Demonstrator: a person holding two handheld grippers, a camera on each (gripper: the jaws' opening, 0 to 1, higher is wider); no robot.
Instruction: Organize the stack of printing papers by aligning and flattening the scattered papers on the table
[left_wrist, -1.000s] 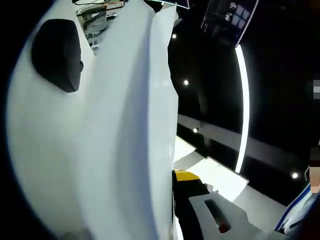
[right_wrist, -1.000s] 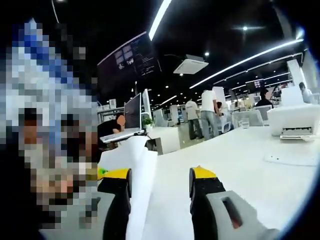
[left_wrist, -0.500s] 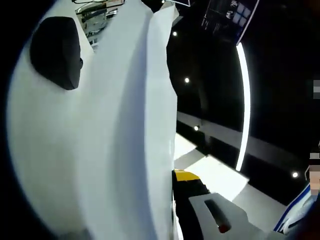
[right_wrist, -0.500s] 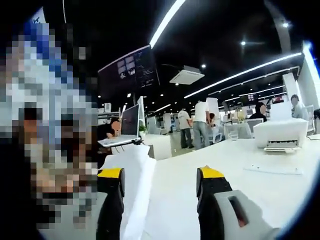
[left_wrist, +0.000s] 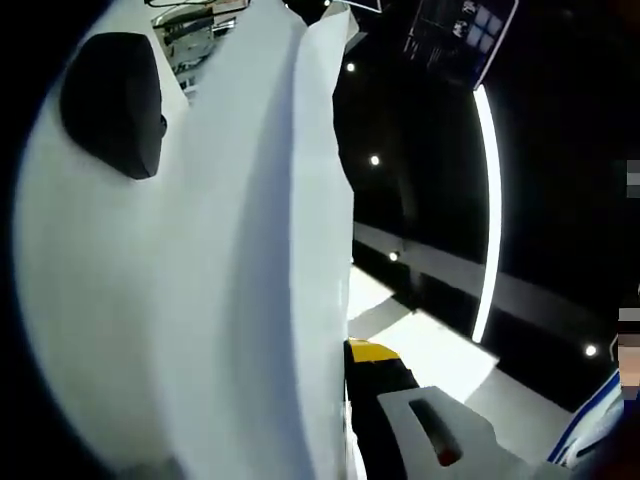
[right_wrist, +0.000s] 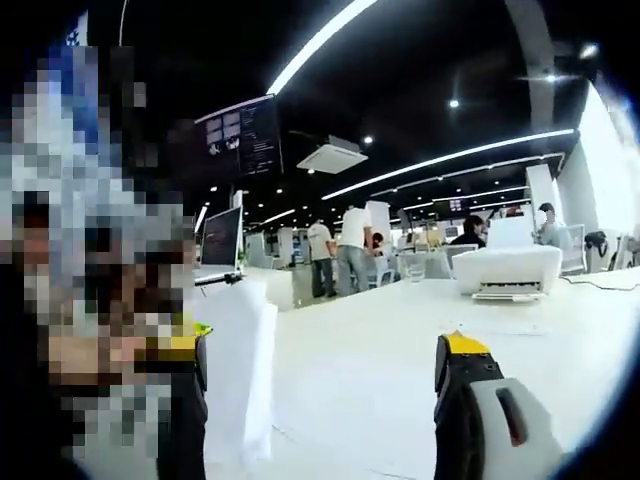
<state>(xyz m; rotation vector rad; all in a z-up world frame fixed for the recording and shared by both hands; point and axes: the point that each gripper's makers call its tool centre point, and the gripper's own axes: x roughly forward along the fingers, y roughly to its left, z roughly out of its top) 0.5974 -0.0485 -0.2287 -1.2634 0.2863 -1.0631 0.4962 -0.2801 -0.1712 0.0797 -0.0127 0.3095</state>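
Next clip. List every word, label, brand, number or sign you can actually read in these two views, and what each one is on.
No text is readable in either view.
Dark hanging display screen, right gripper view: light panels, too small and blurred to read.
The same kind of dark screen, left gripper view: blurred tiles, unreadable.
White printer on the white table: no legible brand.
White paper stack: blank.

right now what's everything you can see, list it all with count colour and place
paper stack: one, white, held upright beside the left claw; its edge also stands in the right gripper view
table: one, white, under the right claw
printer: one, white, far side of table
loose sheet: one, white, flat in front of the printer
monitor: one, dark, behind the paper
people: several, standing in the background
ceiling light strips: several, white, overhead
left claw: black with yellow tips, shut on the paper stack
right claw: black with yellow tips, open
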